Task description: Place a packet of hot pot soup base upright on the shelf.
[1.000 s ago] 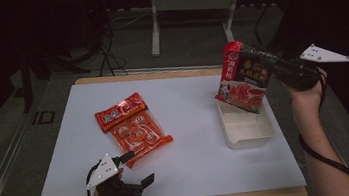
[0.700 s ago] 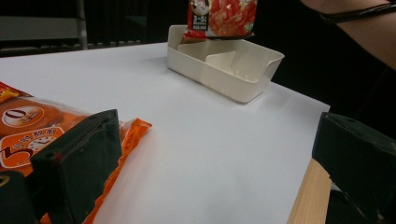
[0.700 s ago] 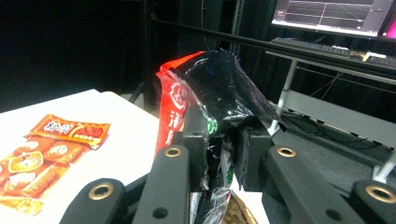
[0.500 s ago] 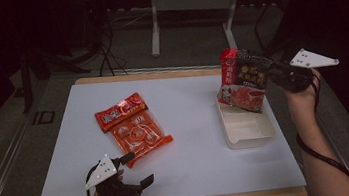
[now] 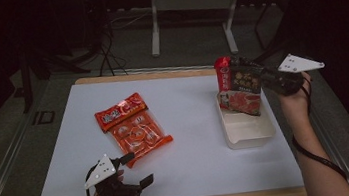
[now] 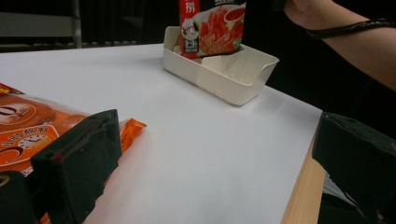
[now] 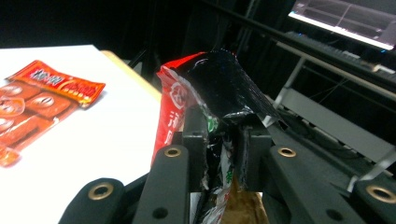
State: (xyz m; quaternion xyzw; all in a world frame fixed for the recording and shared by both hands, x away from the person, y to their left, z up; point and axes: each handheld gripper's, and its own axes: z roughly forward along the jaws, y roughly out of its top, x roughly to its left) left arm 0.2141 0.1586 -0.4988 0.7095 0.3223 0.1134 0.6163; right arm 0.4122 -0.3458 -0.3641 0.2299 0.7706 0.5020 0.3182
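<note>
Nearest us, the left hand-held gripper (image 5: 133,171) rests at the bench (image 5: 196,166) front edge, same spot as a second ago, jaws spread and holding nothing. Just beyond its tip the orange snack pack (image 5: 133,128) lies flat, unmoved. Farther off on the right, the right hand-held gripper (image 5: 255,75) pinches the top of the red sauce packet (image 5: 238,89), pads pressed on the crumpled edge (image 7: 219,135). We see the change here: the packet has come down since the earlier frames and now hangs upright with its bottom edge inside the white tray (image 5: 248,137), at the far end. We judge placing is nearly done; release comes next, then likely the orange pack.
</note>
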